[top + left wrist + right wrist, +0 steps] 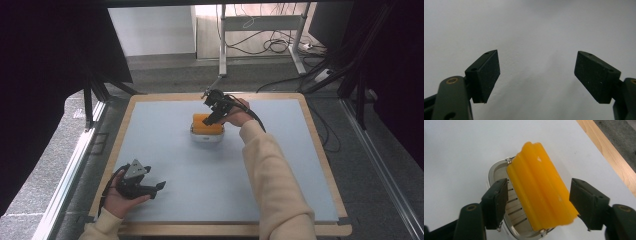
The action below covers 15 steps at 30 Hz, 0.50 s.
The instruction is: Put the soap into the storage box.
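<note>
1. Plainly, the orange soap bar lies in the metal soap dish, between the released right gripper pads, untouched.
2. Its long axis runs away from that gripper, tilted leftward.
3. Seen from above, the left gripper rests apart, released.

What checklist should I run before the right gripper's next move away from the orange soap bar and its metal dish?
1. Right gripper open, pads off the orange soap bar: ok.
2. Bar fully seated in the metal dish: not ok, it overhangs one rim.
3. Bar stable once left alone: cannot tell.
4. Dish well inside the table edges: ok.
5. Left gripper open, nothing between its pads, away from the dish: ok.
</note>
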{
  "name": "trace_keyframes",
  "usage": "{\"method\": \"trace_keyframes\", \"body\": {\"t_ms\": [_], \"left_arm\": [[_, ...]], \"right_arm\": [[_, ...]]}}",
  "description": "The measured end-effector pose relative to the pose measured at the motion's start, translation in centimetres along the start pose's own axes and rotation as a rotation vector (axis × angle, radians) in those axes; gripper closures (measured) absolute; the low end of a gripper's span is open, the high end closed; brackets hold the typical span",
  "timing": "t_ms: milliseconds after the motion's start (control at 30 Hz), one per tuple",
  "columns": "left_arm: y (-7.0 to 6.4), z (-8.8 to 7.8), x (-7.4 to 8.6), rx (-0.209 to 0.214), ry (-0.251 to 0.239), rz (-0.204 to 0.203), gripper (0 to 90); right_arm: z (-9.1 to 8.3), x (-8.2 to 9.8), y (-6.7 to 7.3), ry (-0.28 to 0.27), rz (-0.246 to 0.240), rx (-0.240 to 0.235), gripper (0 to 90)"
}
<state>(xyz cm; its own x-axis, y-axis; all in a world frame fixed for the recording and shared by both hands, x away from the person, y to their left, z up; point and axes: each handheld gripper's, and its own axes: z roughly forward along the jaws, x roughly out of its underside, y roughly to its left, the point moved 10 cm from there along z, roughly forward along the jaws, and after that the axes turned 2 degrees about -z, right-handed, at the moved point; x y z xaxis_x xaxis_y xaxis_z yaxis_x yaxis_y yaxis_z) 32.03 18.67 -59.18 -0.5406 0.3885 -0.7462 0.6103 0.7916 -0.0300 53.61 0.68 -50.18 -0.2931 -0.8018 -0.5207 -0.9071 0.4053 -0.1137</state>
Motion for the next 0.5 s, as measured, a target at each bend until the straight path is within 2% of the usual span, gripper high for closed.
{"method": "trace_keyframes", "body": {"t_ms": [300, 500], "left_arm": [[0.3, -0.1, 0.0, -0.006, 0.002, -0.006, 20.2], [0.2, -0.1, 0.0, -0.011, 0.001, -0.001, 20.3]], "right_arm": [[-2.4, 2.0, 0.5, -0.102, 0.115, 0.043, 21.8], [-4.0, 4.8, 1.8, -0.143, 0.157, 0.068, 19.7]]}}
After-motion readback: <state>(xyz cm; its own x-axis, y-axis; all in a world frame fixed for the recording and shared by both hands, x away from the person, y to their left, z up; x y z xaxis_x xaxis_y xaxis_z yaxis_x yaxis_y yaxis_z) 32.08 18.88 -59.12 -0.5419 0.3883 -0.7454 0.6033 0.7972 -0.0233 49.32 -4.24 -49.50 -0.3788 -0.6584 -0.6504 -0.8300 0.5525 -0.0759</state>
